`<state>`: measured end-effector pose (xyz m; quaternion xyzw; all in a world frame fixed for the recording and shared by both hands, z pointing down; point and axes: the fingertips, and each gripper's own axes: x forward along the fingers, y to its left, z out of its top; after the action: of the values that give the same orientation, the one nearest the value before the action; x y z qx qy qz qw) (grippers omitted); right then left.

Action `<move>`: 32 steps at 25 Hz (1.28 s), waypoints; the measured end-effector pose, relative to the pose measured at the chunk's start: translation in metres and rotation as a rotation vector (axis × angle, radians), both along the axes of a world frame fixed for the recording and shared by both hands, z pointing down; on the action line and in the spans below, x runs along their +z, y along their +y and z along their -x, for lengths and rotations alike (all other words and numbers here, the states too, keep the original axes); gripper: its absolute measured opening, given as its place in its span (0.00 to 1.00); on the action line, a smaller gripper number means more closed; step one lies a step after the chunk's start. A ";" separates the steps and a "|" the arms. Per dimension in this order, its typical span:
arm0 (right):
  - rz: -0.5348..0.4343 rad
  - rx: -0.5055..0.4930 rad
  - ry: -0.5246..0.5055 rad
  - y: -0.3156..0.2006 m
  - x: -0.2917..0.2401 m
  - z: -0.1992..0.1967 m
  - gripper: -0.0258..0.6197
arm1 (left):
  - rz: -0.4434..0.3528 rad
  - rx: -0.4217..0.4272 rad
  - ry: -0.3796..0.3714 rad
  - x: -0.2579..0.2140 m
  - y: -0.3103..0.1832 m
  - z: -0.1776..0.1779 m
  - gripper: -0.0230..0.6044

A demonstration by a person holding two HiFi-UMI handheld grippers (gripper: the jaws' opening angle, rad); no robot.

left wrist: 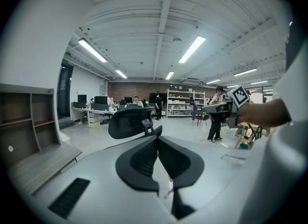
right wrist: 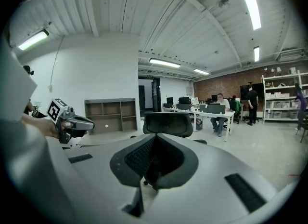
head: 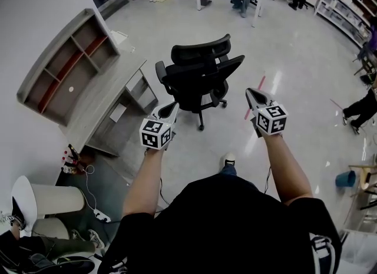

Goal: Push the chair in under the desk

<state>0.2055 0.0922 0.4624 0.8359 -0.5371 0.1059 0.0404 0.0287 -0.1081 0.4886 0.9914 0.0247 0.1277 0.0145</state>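
Near field, lower half of the head view: two bare forearms each carry a tool. The left tool (head: 172, 109) and the right tool (head: 252, 94) both have their jaws pressed fully together on nothing, as each tool's own view confirms, and neither touches anything. Centre of the frame, just beyond the tips: the black chair (head: 199, 73) stands free on the glossy floor (head: 294, 60), apart from the pale counter (head: 103, 111) at middle left, which carries an open shelf unit (head: 62, 66). Handling, as judged: a castored base should roll readily but also swivel and veer; the mesh back will likely give, so contact is best on the stiff rim of the backrest, one closed tool on each side, pressing evenly towards the counter's opening at the left.
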 end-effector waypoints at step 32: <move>0.000 -0.202 -0.074 -0.085 0.033 -0.256 0.04 | -0.034 -0.203 -0.059 0.010 -0.043 -0.218 0.06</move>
<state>0.4616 0.0075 0.4951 0.7731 -0.6196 0.1321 0.0312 0.2470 -0.1511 0.4982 0.9847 -0.0784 0.1553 0.0113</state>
